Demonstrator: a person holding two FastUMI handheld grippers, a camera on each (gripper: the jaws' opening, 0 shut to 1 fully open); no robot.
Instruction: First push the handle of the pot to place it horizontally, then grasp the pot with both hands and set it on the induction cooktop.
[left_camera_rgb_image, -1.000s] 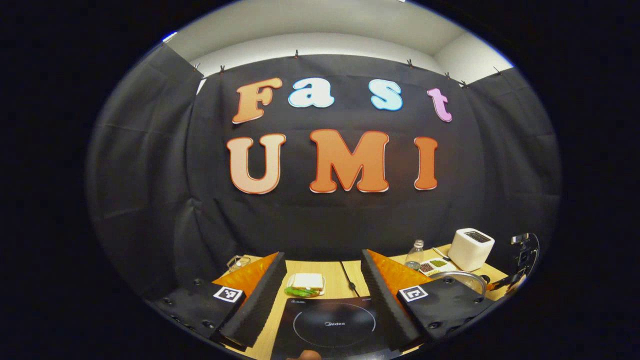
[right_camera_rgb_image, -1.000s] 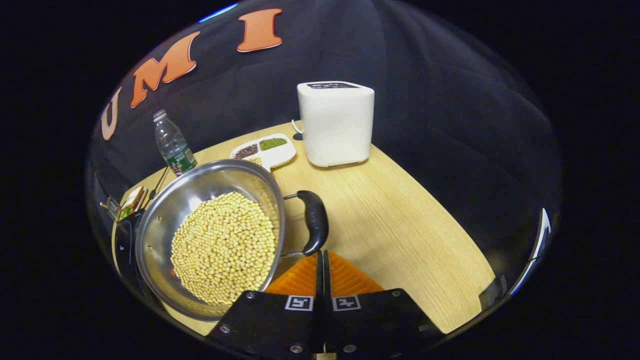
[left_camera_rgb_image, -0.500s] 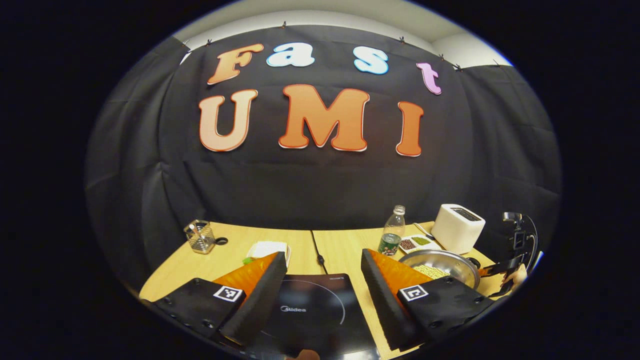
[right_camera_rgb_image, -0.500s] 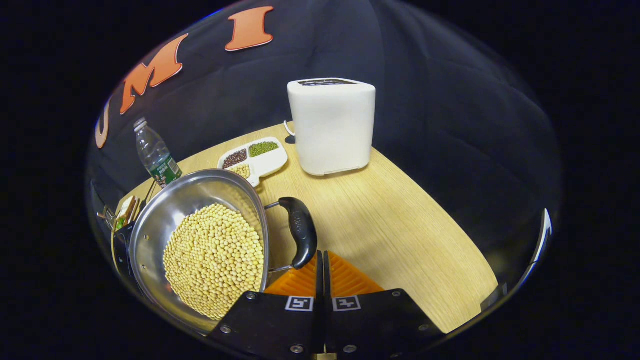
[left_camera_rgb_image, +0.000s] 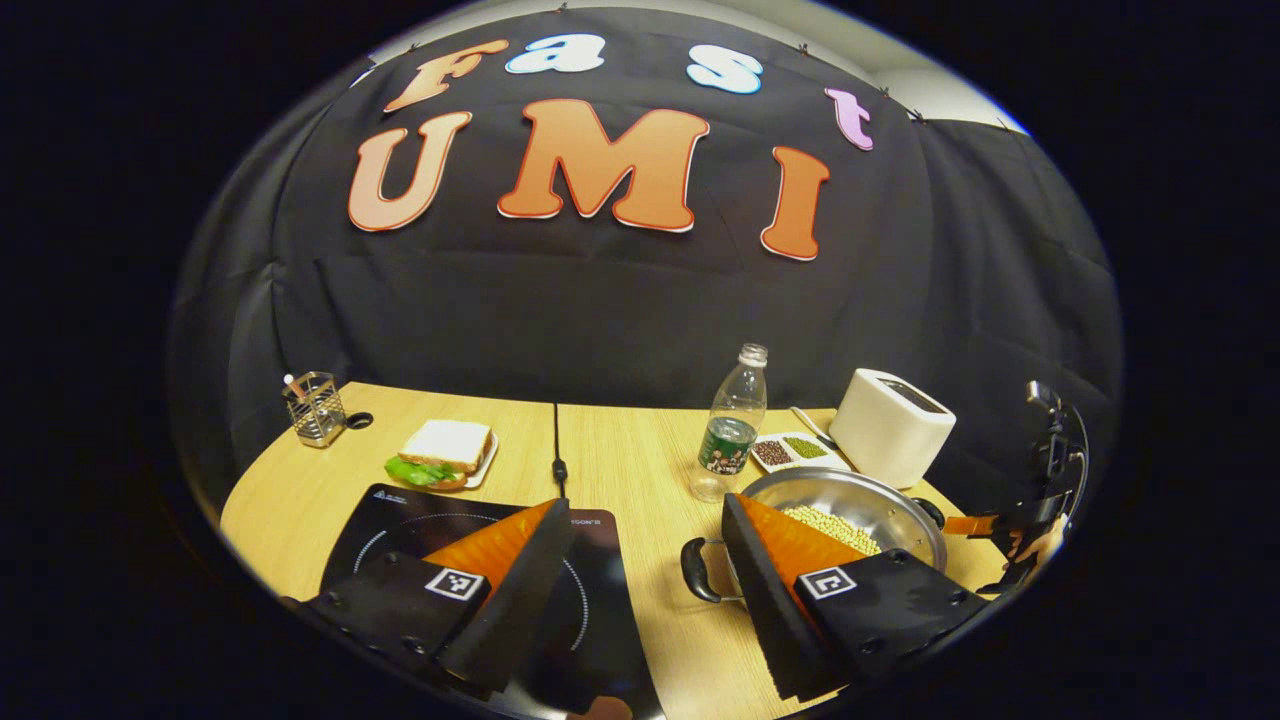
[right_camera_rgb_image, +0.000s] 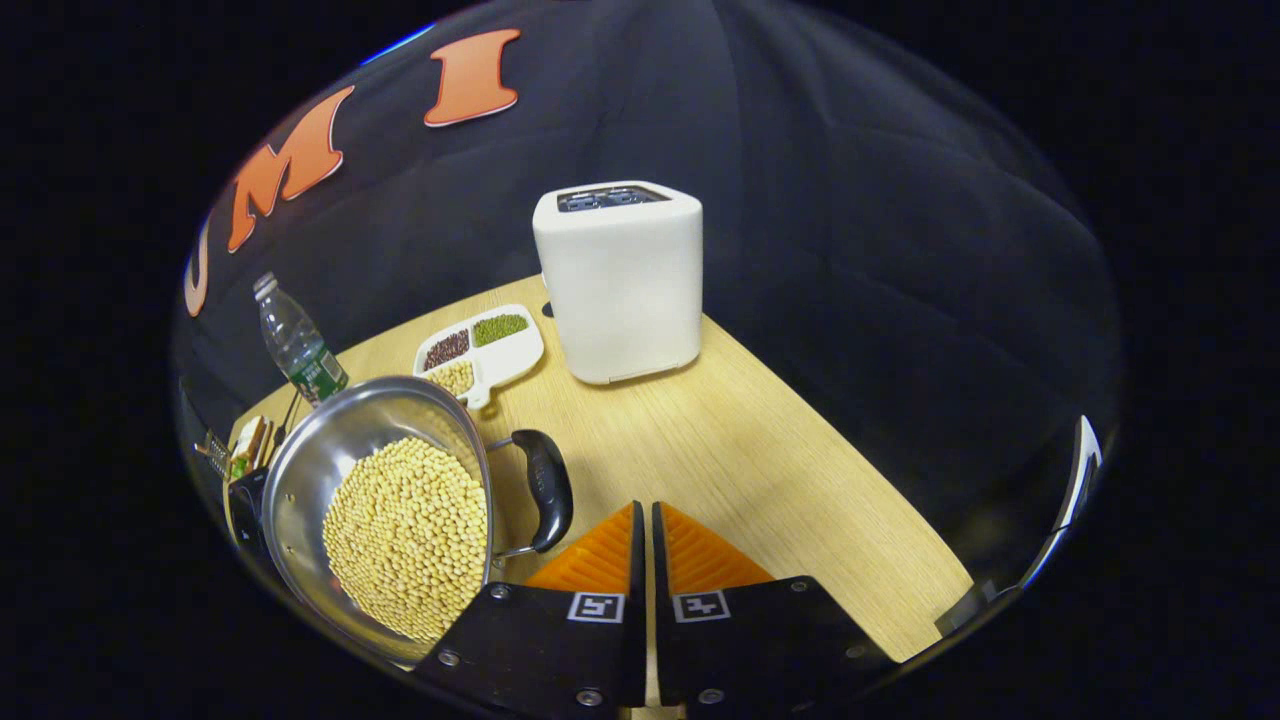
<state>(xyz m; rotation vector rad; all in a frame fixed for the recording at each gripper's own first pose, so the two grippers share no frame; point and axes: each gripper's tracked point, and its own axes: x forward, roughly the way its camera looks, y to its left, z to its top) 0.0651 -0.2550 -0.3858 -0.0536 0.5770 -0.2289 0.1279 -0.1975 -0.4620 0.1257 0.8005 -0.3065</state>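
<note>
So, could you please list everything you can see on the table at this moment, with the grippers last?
pot: one, steel, full of yellowish beans, two black handles, right part of the table
induction cooktop: one, black, front of the table, left of the pot
water bottle: one, clear with green label, behind the pot
divided dish: one, white, holding dark, green and pale beans, beside the toaster
toaster: one, white, back right
sandwich: one, on a plate behind the cooktop
wire holder: one, metal, back left
table: one, light wood
left gripper: open, above the cooktop
right gripper: shut, near the pot's handle
</note>
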